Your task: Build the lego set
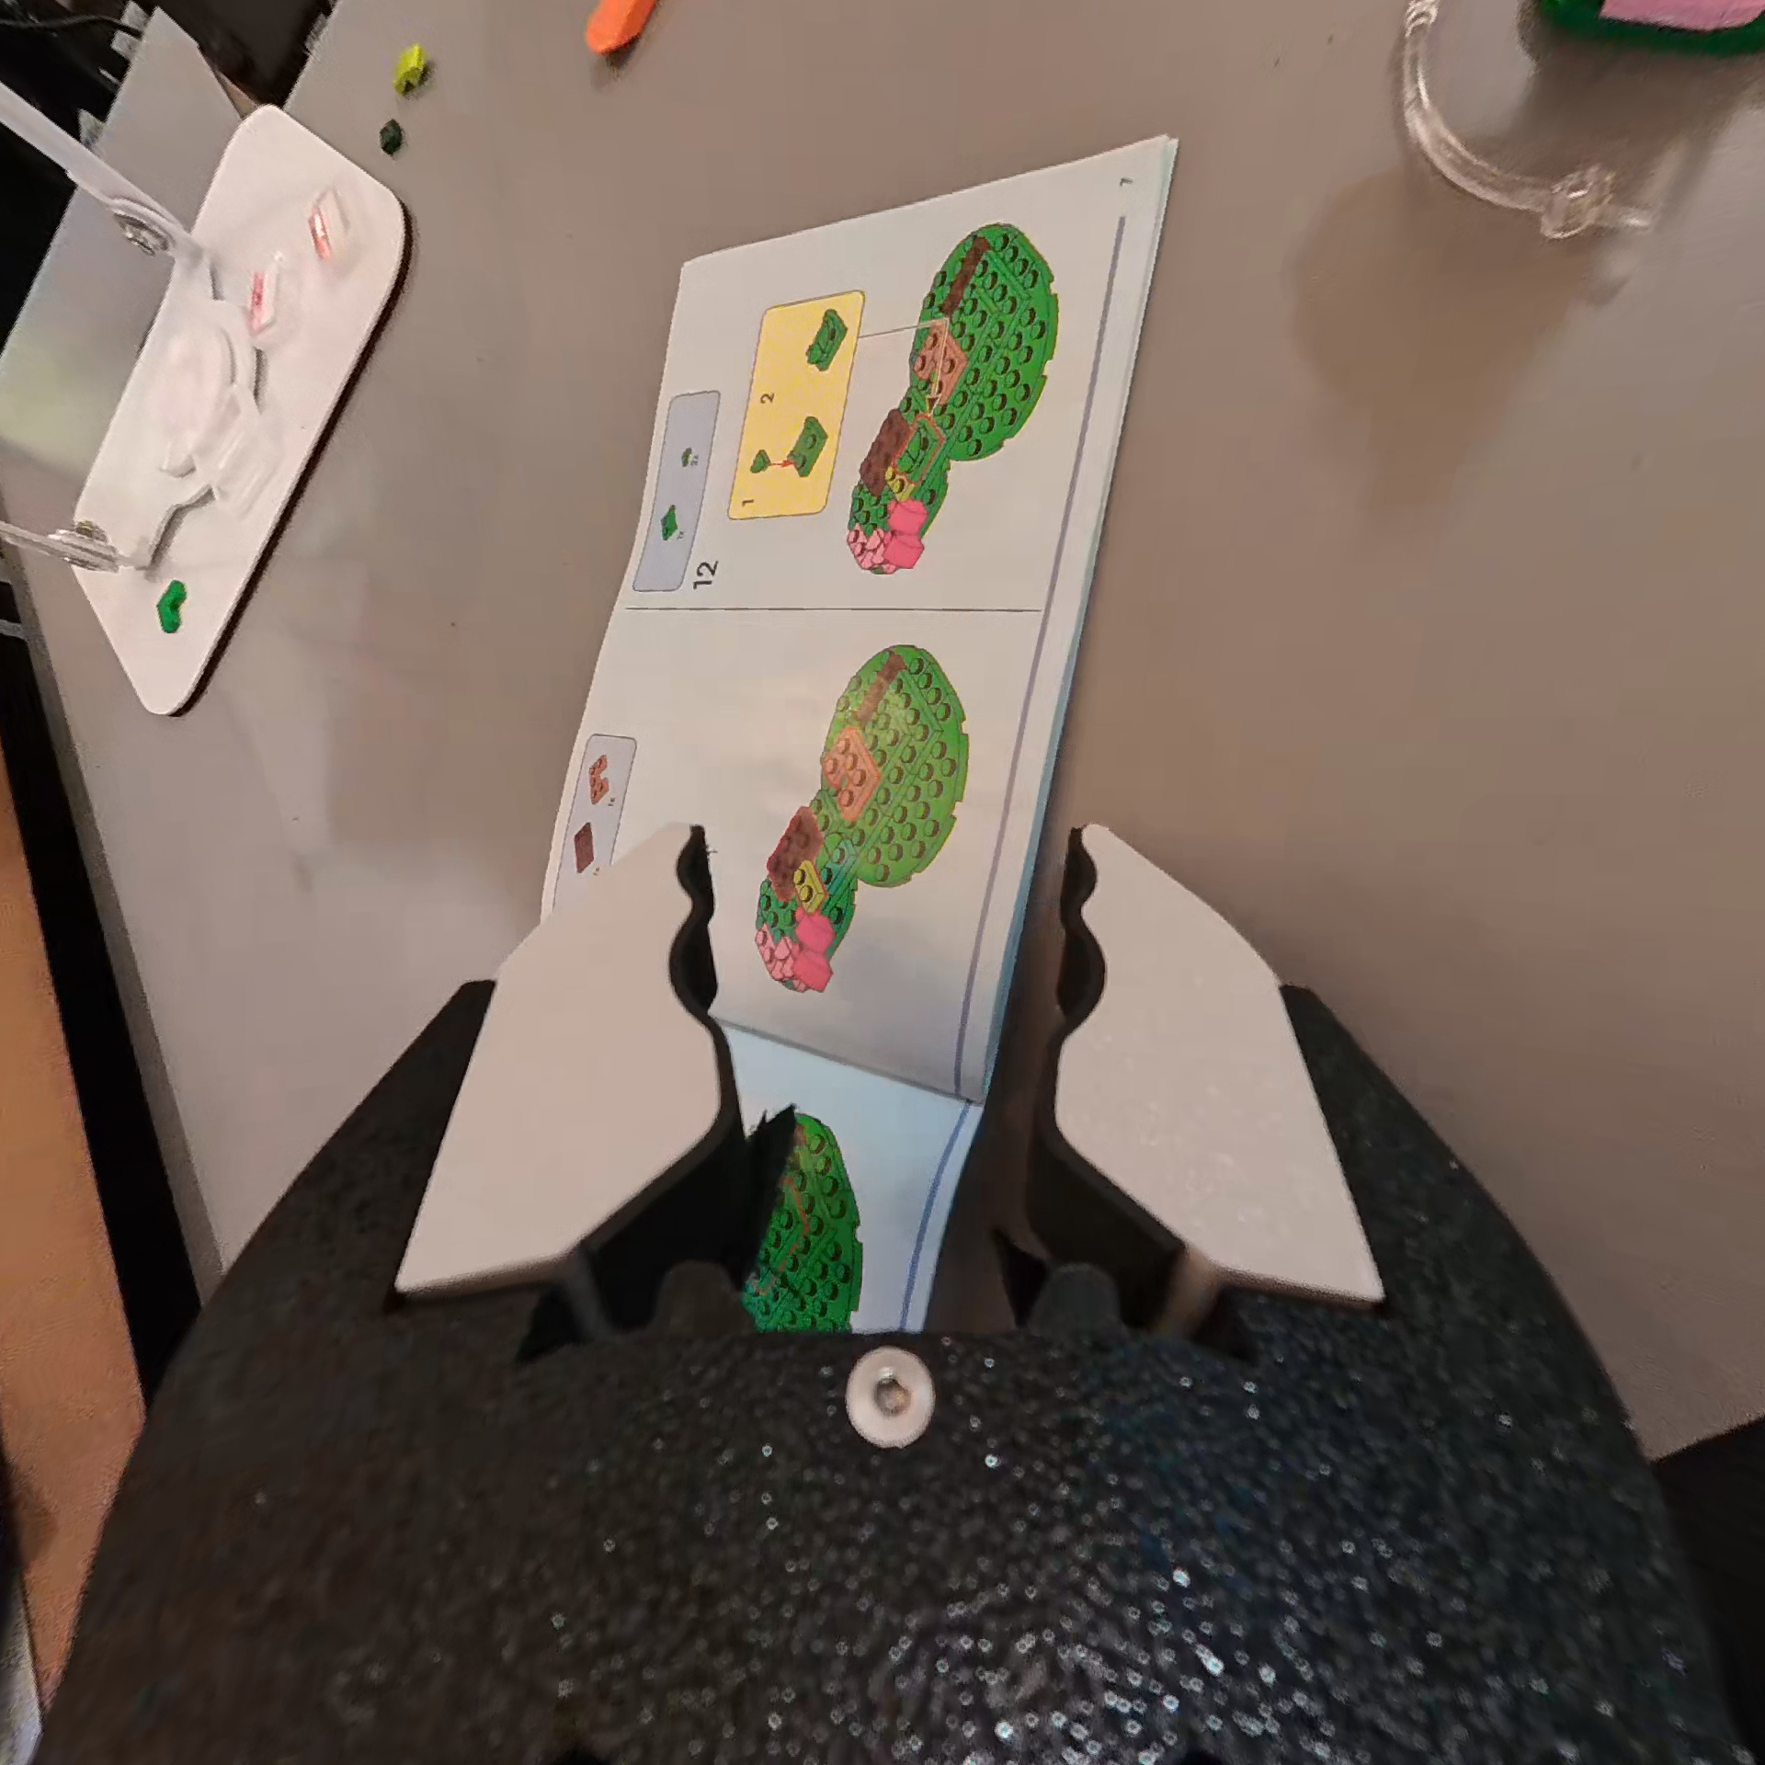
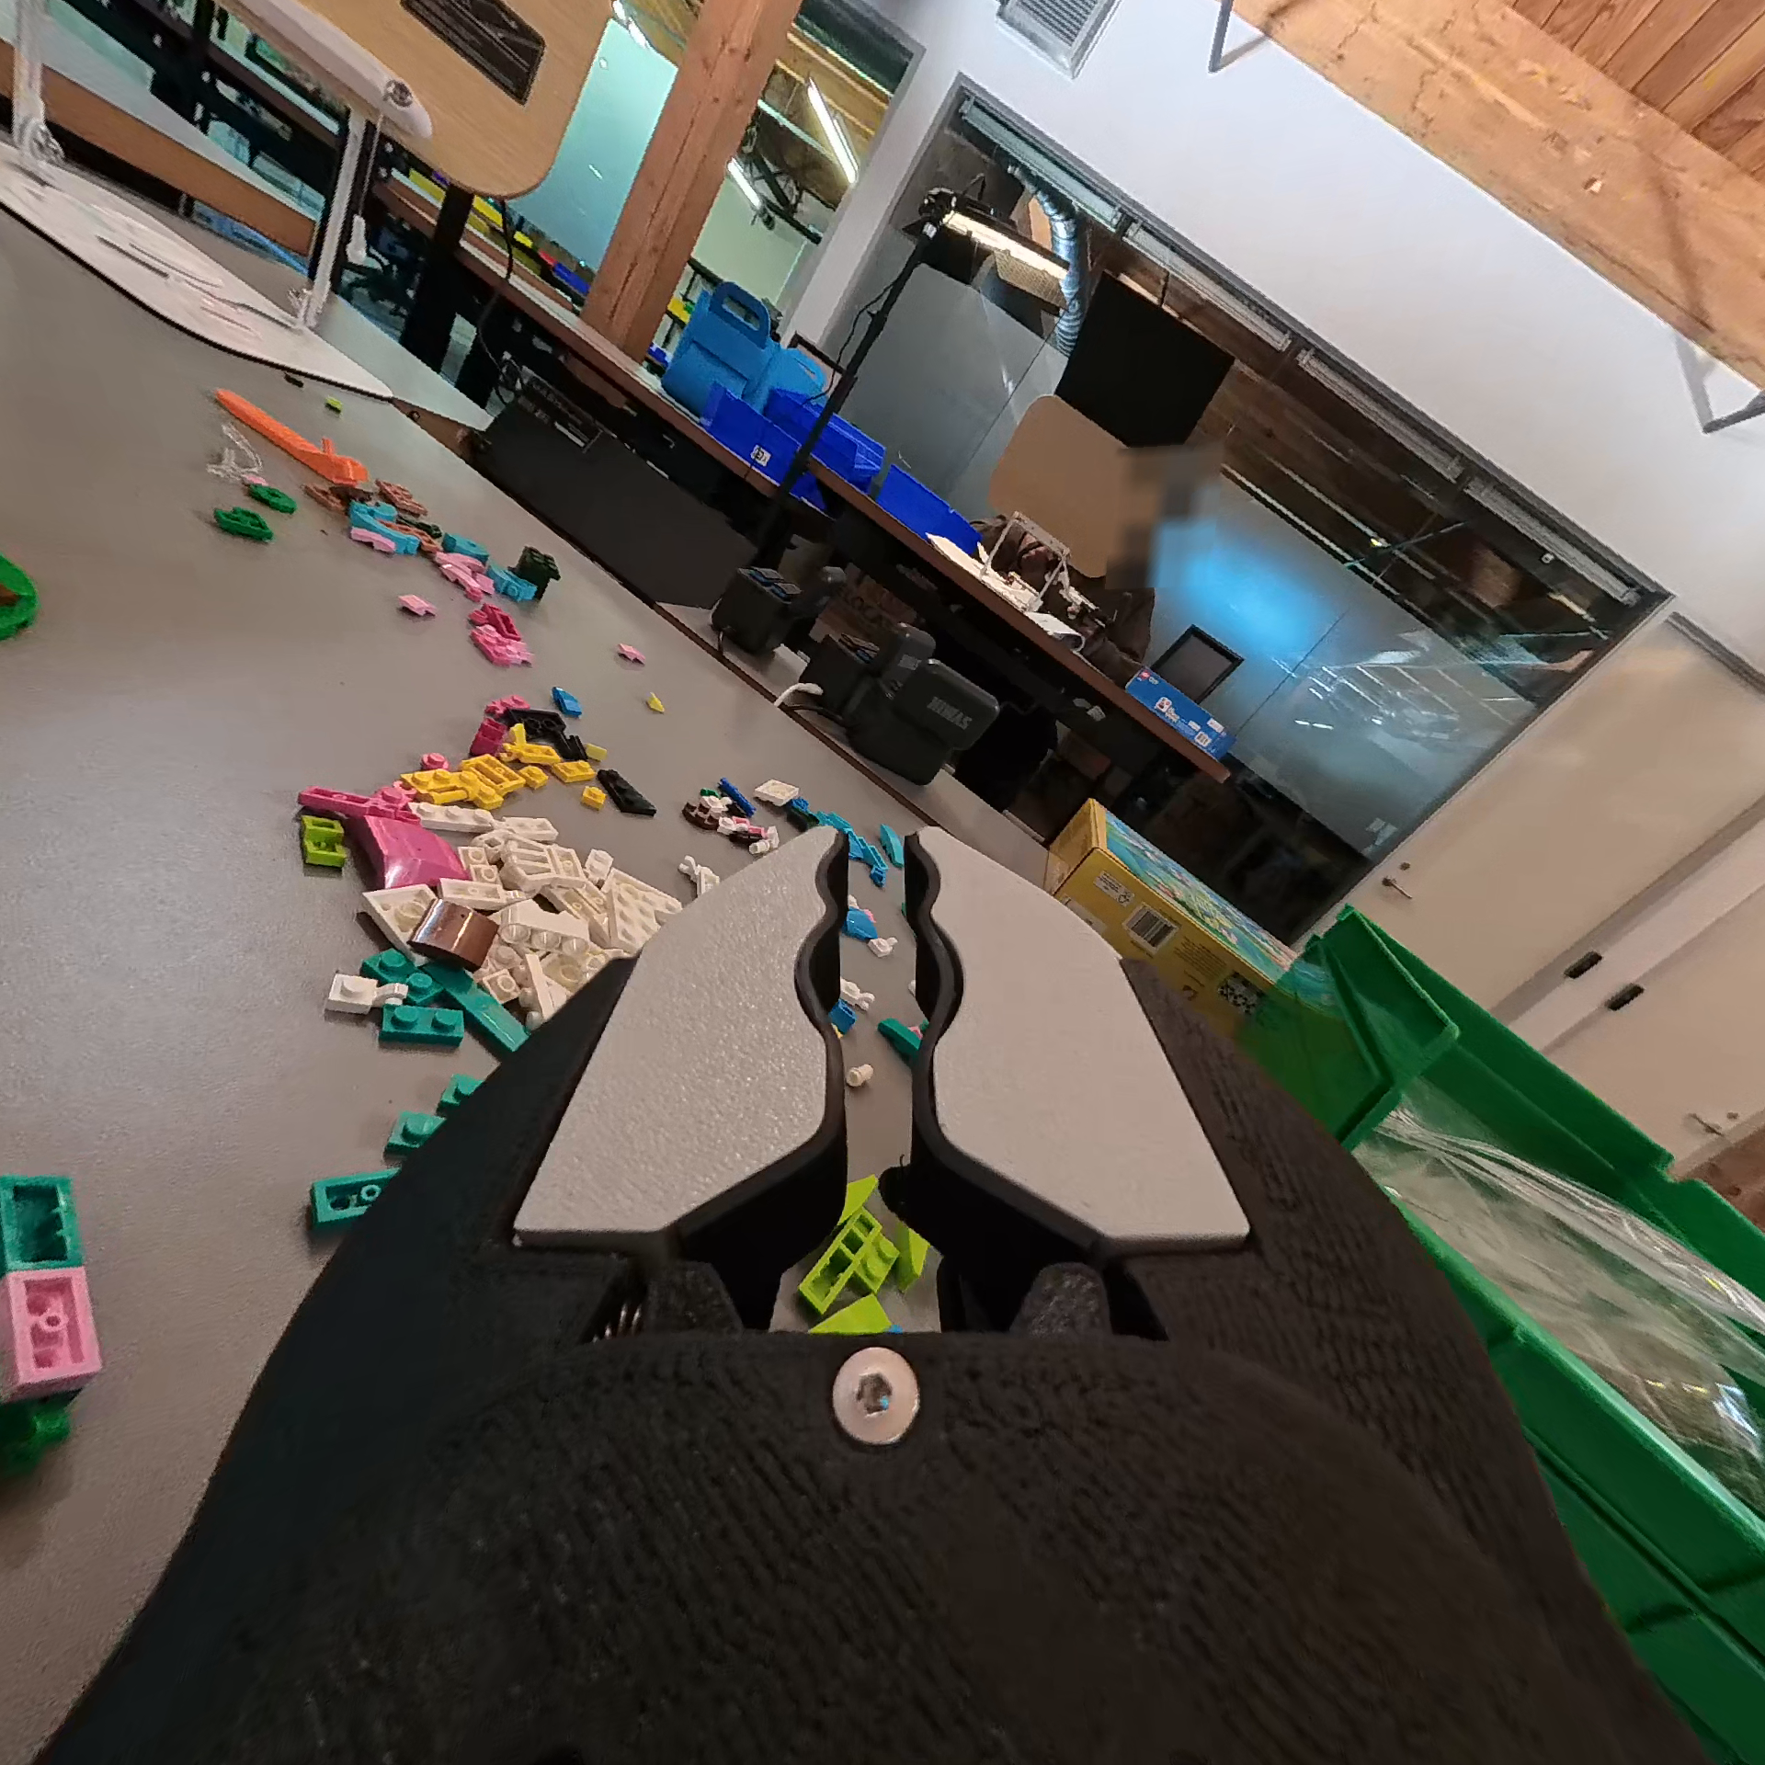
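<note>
My left gripper is wide open and empty. It hovers over an open building-instruction booklet that lies on the grey table. The page shows between the two fingers, and neither pad presses on it. My right gripper is low over the table with its jaws only a narrow slit apart and nothing between them. Through the slit I see loose small bricks on the table. A heap of white, yellow, pink and teal bricks lies to its left. Lime-green bricks lie under its finger bases.
A white board with clear parts and a small green brick lies at the table's left edge. An orange piece and a clear plastic part lie farther off. A green bin and a yellow box stand to the right.
</note>
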The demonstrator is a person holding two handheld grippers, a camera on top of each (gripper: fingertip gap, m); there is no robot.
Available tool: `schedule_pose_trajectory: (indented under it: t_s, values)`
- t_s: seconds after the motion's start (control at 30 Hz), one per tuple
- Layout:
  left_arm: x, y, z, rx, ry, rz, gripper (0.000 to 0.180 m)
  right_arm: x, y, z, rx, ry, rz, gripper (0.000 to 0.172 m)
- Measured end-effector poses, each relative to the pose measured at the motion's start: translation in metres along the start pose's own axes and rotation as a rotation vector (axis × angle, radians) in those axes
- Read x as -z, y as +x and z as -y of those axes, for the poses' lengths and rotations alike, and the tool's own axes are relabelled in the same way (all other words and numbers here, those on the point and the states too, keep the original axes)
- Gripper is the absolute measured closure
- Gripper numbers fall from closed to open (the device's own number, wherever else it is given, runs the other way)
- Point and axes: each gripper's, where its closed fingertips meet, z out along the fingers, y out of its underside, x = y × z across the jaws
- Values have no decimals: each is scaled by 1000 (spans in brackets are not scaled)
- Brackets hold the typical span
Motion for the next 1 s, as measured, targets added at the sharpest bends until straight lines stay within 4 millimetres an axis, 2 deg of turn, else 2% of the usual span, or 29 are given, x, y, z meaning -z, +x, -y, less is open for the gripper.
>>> schedule_pose_trajectory:
  t_s: [0.2,0.47,0.6,0.7,0.83,1.0]
  values:
    - [0,-5,-4,-6,-20,30,114,2,0,-1,15,-3,1,163]
    - [13,-10,1,3,20,93,125,2,-2,-2,20,-3,13,163]
    - [16,-5,7,-54,71,93,154,2,-3,-1,21,0,17,163]
    - [15,-3,8,-135,71,137,166,2,-4,-1,20,1,23,163]
    - [7,-5,2,-188,21,183,162,2,-5,-1,20,3,30,163]
    - [-3,-2,7,-173,35,156,157,2,-6,0,22,5,33,163]
